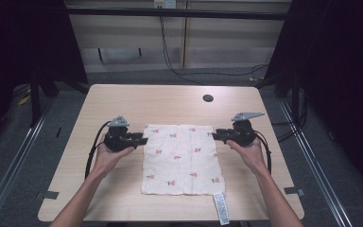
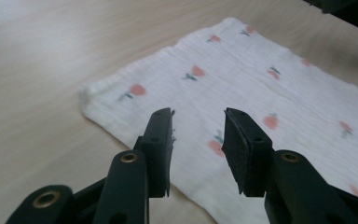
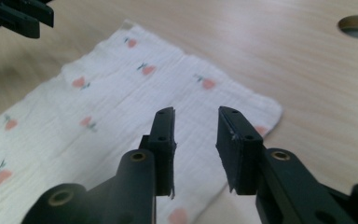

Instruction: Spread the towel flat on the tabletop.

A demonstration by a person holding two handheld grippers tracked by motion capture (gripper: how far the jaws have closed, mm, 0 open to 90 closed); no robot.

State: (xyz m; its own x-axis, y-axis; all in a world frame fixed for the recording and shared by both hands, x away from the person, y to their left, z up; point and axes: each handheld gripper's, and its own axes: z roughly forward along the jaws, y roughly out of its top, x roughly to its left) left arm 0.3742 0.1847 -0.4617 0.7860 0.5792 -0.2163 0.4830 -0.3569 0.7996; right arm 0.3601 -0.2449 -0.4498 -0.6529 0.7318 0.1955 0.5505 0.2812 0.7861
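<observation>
One cloth [image 1: 181, 158], two tongs, two hands, one desk [image 1: 123, 99]. The cloth is lying flat near the middle of the light wood desk, towards the person's side. It is a white, crinkled muslin square printed with small pink-red flowers on dark green stems; about a dozen flowers are showing in the high view. One white care label [image 1: 220, 208] is hanging off its near right corner, reaching the desk's near edge; the print on it is too small to read.

The left tongs [image 1: 143, 140] are sitting at the cloth's far left edge, jaws apart, nothing between them. In the left gripper view their tips are hovering over the cloth [image 2: 261, 93] just inside that edge. The right tongs [image 1: 215, 135] are sitting at the far right edge, jaws likewise apart and empty, tips over the cloth [image 3: 121, 102] near its corner.

One round cable hole [image 1: 208, 98] is lying beyond the cloth, well apart from it.
</observation>
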